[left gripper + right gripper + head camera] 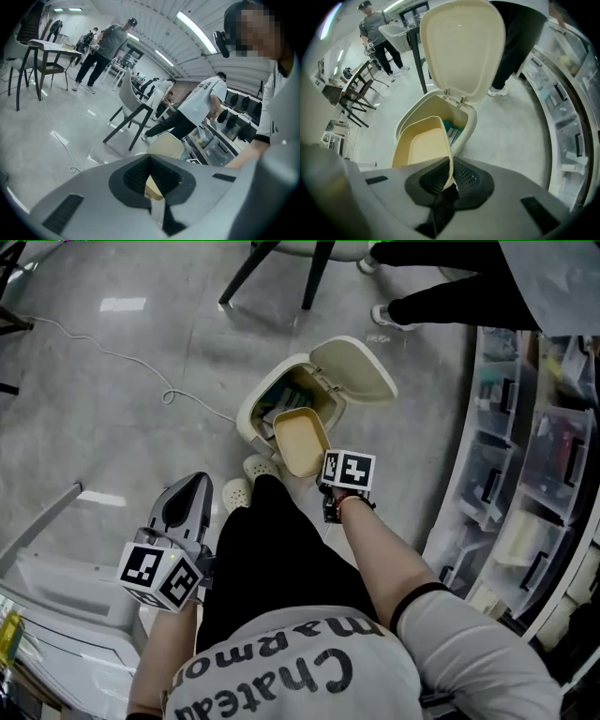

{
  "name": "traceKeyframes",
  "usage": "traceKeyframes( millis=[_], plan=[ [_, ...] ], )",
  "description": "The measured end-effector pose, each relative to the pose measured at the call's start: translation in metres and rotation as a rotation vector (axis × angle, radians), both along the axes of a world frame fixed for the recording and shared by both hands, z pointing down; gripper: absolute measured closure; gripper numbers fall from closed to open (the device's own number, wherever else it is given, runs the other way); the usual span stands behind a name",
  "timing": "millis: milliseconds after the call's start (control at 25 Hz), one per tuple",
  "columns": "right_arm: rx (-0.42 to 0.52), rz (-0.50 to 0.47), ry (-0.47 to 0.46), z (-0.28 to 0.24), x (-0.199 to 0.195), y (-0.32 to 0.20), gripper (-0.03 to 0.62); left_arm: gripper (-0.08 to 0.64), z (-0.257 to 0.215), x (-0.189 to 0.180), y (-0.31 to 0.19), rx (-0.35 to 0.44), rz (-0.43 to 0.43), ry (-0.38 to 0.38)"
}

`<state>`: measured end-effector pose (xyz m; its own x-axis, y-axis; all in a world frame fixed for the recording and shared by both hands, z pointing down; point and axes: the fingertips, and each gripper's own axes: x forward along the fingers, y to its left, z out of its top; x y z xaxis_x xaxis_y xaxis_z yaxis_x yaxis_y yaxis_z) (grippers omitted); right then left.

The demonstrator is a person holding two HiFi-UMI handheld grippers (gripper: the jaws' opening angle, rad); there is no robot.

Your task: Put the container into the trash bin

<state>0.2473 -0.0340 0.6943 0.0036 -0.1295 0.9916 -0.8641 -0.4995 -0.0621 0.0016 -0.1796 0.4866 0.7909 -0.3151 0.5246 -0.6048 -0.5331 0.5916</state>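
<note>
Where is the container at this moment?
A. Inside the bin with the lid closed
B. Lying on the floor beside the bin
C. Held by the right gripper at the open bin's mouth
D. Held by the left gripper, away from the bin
C: the right gripper is clamped on the container wall, holding it at the mouth of the bin, whose lid stands up.

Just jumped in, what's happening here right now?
The person's right gripper is shut on the rim of the yellow container, holding it tilted at the mouth of the trash bin, whose lid is up. It is not yet released. The left gripper hangs back, shut and empty.
</note>
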Motion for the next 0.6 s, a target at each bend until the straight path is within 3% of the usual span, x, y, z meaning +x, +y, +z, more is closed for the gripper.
traceKeyframes(
  millis=[600],
  plan=[
    [-0.063,-0.242,-0.036,0.047,0.026,-0.057,0.552,0.538,0.03,0.013,0.005,-0.074,-0.178,-0.046]
  ],
)
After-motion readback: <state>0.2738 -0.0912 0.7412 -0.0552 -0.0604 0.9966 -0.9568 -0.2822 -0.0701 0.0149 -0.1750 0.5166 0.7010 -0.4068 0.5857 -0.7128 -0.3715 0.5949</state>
